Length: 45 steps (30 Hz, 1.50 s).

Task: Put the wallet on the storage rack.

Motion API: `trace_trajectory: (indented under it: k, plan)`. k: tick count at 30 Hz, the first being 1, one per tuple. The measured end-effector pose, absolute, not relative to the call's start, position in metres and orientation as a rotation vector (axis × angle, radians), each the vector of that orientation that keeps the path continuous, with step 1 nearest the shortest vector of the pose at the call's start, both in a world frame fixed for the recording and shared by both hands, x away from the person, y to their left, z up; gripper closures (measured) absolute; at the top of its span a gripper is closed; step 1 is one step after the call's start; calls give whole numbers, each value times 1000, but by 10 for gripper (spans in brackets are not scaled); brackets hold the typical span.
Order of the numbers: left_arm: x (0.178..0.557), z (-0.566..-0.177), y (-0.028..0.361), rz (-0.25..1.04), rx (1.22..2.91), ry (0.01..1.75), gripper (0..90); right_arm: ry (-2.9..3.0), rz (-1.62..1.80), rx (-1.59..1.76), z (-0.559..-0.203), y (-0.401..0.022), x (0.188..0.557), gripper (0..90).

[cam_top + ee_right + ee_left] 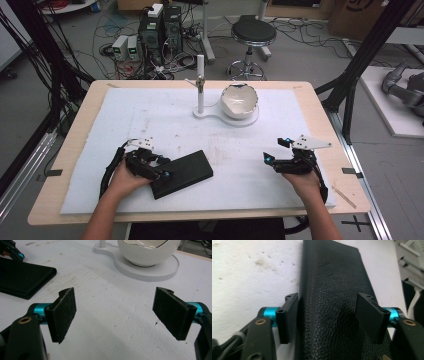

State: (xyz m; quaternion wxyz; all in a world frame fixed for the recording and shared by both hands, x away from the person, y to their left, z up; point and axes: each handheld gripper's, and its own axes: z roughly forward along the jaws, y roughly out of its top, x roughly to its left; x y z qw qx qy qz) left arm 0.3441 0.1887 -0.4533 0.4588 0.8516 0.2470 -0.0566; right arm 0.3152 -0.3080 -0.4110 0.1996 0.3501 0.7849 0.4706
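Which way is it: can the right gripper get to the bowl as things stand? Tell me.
Probably yes. The right gripper is open and holds nothing, and only bare white mat lies between it and the bowl, which sits on its stand, uncovered.

Black leather wallet (182, 173), closed, flat on white foam mat (165, 120), front-left.

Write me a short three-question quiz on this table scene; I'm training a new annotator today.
1. True or false: the right gripper holds nothing.
2. What lies between the jaws of the left gripper? A) white bowl B) black leather wallet C) cable
3. What does the white bowl sit on?

Key
1. True: its jaws are spread over the bare white foam mat.
2. B: the black leather wallet.
3. A round white base joined to a white post.
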Motion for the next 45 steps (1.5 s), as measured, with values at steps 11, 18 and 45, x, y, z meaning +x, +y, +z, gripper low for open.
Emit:
trace_trajectory:
  k: [11,18,45]
  plan:
    - [351,-453,198,-188,2022,680,711,2195,1311,973,-412,-306,317,197]
    - [351,-448,200,-235,1969,749,794,2201,1311,973,-412,-306,317,198]
    - [316,-371,157,-101,1917,384,817,2352,1613,741,-392,-254,315,199]
